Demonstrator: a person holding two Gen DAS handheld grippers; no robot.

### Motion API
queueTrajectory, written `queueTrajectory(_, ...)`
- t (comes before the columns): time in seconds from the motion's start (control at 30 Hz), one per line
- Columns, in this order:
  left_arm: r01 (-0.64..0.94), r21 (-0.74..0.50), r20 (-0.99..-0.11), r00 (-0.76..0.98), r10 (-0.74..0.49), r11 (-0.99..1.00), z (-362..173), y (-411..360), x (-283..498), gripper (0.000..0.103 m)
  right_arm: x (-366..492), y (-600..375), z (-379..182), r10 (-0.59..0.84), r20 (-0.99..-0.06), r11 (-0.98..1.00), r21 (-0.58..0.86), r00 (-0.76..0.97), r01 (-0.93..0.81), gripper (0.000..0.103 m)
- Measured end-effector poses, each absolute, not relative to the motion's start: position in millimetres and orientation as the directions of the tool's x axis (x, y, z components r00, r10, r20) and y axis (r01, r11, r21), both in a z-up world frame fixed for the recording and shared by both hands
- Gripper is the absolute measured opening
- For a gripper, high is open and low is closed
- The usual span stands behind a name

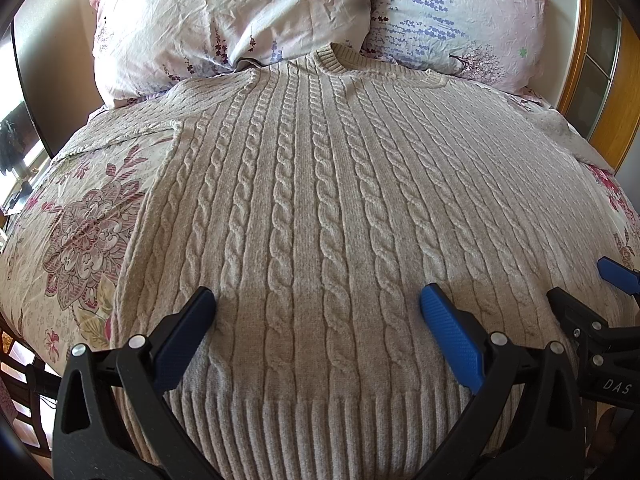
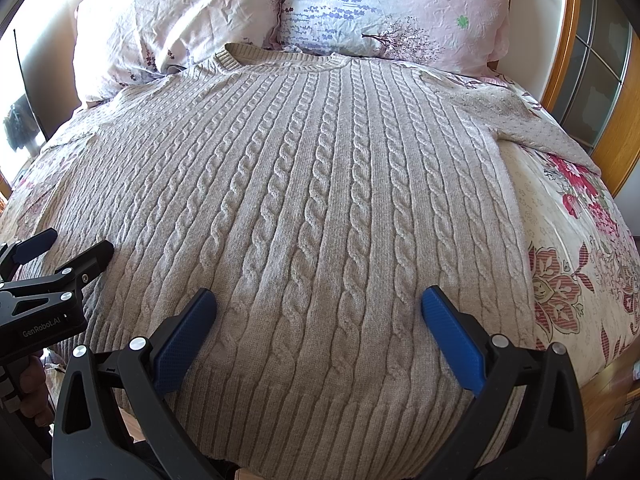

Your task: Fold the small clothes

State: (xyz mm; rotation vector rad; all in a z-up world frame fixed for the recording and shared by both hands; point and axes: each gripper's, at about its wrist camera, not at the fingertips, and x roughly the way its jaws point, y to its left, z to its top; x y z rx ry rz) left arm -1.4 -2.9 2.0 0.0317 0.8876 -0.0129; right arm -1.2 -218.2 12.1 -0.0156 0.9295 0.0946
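Note:
A beige cable-knit sweater (image 1: 312, 184) lies flat and face up on the bed, collar toward the pillows, ribbed hem nearest me. It also fills the right wrist view (image 2: 320, 184). Its sleeves spread out to both sides. My left gripper (image 1: 318, 304) is open and empty, hovering over the hem's left part. My right gripper (image 2: 319, 304) is open and empty over the hem's right part. The right gripper shows at the right edge of the left wrist view (image 1: 592, 292), and the left gripper shows at the left edge of the right wrist view (image 2: 70, 248).
The bed has a floral cover (image 1: 80, 232). Two pink floral pillows (image 1: 224, 20) (image 2: 400, 8) lean at the head. A wooden frame with glass panels (image 2: 592, 80) stands to the right. A window (image 1: 16, 120) is to the left.

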Motion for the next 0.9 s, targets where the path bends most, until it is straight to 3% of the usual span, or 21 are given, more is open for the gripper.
queueTrajectory(0.7,0.065,0.023,-0.816,0.578,-0.019,0.998,5.8,-4.1,14.2,0.101,11.8,-222.1,14.8,0.125,-0.839,0.986,0.044,0.530,-0.163,0.102)
queueTrajectory(0.9,0.100,0.023,-0.832,0.553,-0.036,0.995,7.4,-2.3,22.9,0.101,39.9,-264.0,30.1,0.153,-0.825,0.988,0.143,0.545,-0.062,0.102)
